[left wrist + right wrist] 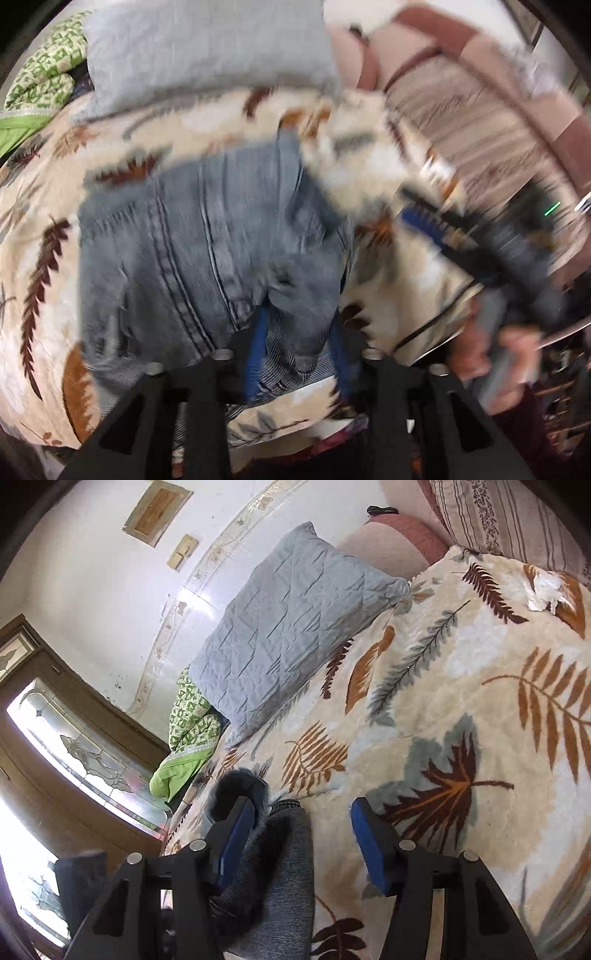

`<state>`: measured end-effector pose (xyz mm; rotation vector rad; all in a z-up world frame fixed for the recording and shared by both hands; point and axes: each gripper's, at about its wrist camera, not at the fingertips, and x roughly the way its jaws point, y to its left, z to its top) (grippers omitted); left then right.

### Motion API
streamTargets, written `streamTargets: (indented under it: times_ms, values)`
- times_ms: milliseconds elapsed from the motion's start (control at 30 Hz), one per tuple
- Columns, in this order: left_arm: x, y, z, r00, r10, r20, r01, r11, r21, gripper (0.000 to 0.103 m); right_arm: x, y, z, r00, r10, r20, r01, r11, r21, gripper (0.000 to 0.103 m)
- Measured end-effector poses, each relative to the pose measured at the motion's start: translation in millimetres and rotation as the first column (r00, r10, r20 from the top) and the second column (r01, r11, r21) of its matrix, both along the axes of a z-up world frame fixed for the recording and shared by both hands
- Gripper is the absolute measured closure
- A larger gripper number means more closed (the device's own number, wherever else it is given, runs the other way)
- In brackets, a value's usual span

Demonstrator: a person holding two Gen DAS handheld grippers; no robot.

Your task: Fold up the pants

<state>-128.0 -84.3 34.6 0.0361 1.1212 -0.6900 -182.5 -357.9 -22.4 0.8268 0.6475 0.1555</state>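
Left wrist view, blurred. Far left of left gripper (300,347): green patterned quilt (40,74), bunched at edge. Up and left of gripper: grey quilted pillow (207,44), lying on leaf-print blanket (44,206). Straight ahead of fingers: pants (192,236), blue denim, heaped on blanket, seams running toward gripper. Jaws stood partly apart w/ a fold of pants between blue pads (258,354); couldn't tell through blur whether pads pressed cloth. Right of gripper: person's hand (517,354) wrapped round handle of other tool, near blanket's edge. Beyond that, up and right: striped sofa back (480,122).

Right wrist view, sharp. Far left of right gripper (303,830): window (74,746) w/ leaded glass in brown frame. Ahead-left: green quilt again, then grey pillow leaning beyond it. Right gripper stood about half open, pads well apart. Pants leg (280,867) draped just beside left-hand pad (236,834), dark frayed hem poking up past its tip; right-hand pad clear of cloth, blanket showing in gap. No squeeze on cloth. Ahead and right of gripper: blanket spread flat, big leaf print. Far ahead-right: crumpled white tissue (543,590) lying on blanket, near striped sofa back.
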Motion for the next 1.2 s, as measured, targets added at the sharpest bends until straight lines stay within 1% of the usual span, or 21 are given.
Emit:
streamTargets:
  times_ms: [33,67,100,133,167,233,300,400,467,567,600,700,767,800,833,867,967,1000,1067,1133,1200]
  values:
    - [0.4,11.1,17.9,0.999,0.016,0.038,-0.015,0.999,-0.038,0.051,1.0,1.8,0.9,1.0,0.001,-0.001,-0.001,1.0,-0.008,0.043]
    - [1.1,22.1,34.8,0.996,0.04,0.084,-0.034,0.997,-0.071,0.042,-2.6,2.6,0.7,1.0,0.001,0.0,-0.001,1.0,-0.015,0.043]
    - [1.7,34.3,49.5,0.99,0.066,0.127,-0.054,0.994,-0.098,0.036,-1.7,5.9,2.1,1.0,0.006,0.003,-0.005,1.0,-0.028,0.043]
    - [3.7,48.2,63.5,0.98,0.102,0.17,-0.082,0.989,-0.122,0.035,-1.2,9.3,4.3,1.0,0.01,0.009,-0.01,0.999,-0.043,0.043]
    - [6.2,58.9,70.5,0.973,0.128,0.192,-0.105,0.986,-0.127,0.034,-1.0,13.2,7.2,1.0,0.017,0.018,-0.016,0.998,-0.059,0.043]
    - [13.0,81.3,74.5,0.958,0.184,0.218,-0.166,0.981,-0.102,0.034,1.5,20.1,13.4,0.998,0.044,0.037,-0.041,0.996,-0.075,0.043]
    - [21.4,95.7,67.4,0.951,0.231,0.205,-0.223,0.973,-0.066,0.034,7.6,30.0,21.9,0.995,0.09,0.052,-0.085,0.992,-0.093,0.043]
    - [26.6,103.6,41.0,0.957,0.257,0.133,-0.262,0.965,0.018,0.034,20.5,51.4,37.5,0.98,0.184,0.075,-0.172,0.975,-0.141,0.043]
    - [27.0,94.6,17.3,0.965,0.241,0.102,-0.251,0.963,0.096,0.034,31.7,63.0,43.8,0.971,0.225,0.078,-0.21,0.964,-0.161,0.043]
    - [24.6,76.9,-14.4,0.976,0.21,0.058,-0.217,0.958,0.19,0.034,56.9,83.1,42.4,0.957,0.291,0.015,-0.282,0.939,-0.197,0.043]
    - [22.7,69.8,-24.9,0.981,0.19,0.049,-0.196,0.957,0.214,0.034,68.4,88.1,36.1,0.95,0.311,-0.022,-0.309,0.932,-0.19,0.043]
    - [17.5,55.3,-44.5,0.985,0.147,0.092,-0.168,0.943,0.288,0.032,94.3,89.5,4.9,0.939,0.316,-0.134,-0.335,0.929,-0.159,0.043]
    - [17.5,49.1,-54.2,0.988,0.111,0.111,-0.14,0.94,0.311,0.028,107.6,84.7,-25.9,0.917,0.331,-0.223,-0.354,0.932,-0.074,0.043]
    - [19.4,44.3,-61.0,0.99,0.08,0.118,-0.114,0.937,0.33,0.026,112.3,80.8,-46.7,0.903,0.321,-0.285,-0.342,0.939,-0.026,0.044]
    - [21.3,44.1,-63.9,0.992,0.066,0.112,-0.1,0.936,0.336,0.025,113.1,78.5,-58.6,0.895,0.317,-0.313,-0.335,0.942,-0.004,0.045]
    - [24.5,45.9,-66.2,0.993,0.068,0.096,-0.096,0.939,0.33,0.023,112.0,76.4,-62.9,0.899,0.319,-0.3,-0.333,0.943,0.006,0.045]
    - [31.1,51.8,-61.0,0.995,0.092,0.039,-0.1,0.946,0.31,0.022,105.5,77.0,-54.1,0.905,0.314,-0.286,-0.337,0.941,-0.035,0.045]
    - [29.1,55.8,-53.4,0.993,0.11,0.045,-0.119,0.945,0.305,0.023,98.4,79.9,-44.7,0.914,0.308,-0.262,-0.341,0.936,-0.09,0.045]
    - [17.7,62.4,-38.5,0.988,0.131,0.086,-0.15,0.95,0.273,0.023,85.0,82.1,-29.3,0.93,0.291,-0.225,-0.329,0.931,-0.158,0.045]
    - [4.6,72.6,-24.7,0.983,0.144,0.113,-0.167,0.958,0.235,0.023,68.0,80.2,-12.4,0.94,0.291,-0.179,-0.32,0.933,-0.163,0.045]
    - [-9.5,84.3,-16.6,0.976,0.169,0.136,-0.196,0.957,0.216,0.022,48.4,81.5,2.3,0.948,0.288,-0.132,-0.31,0.931,-0.191,0.045]
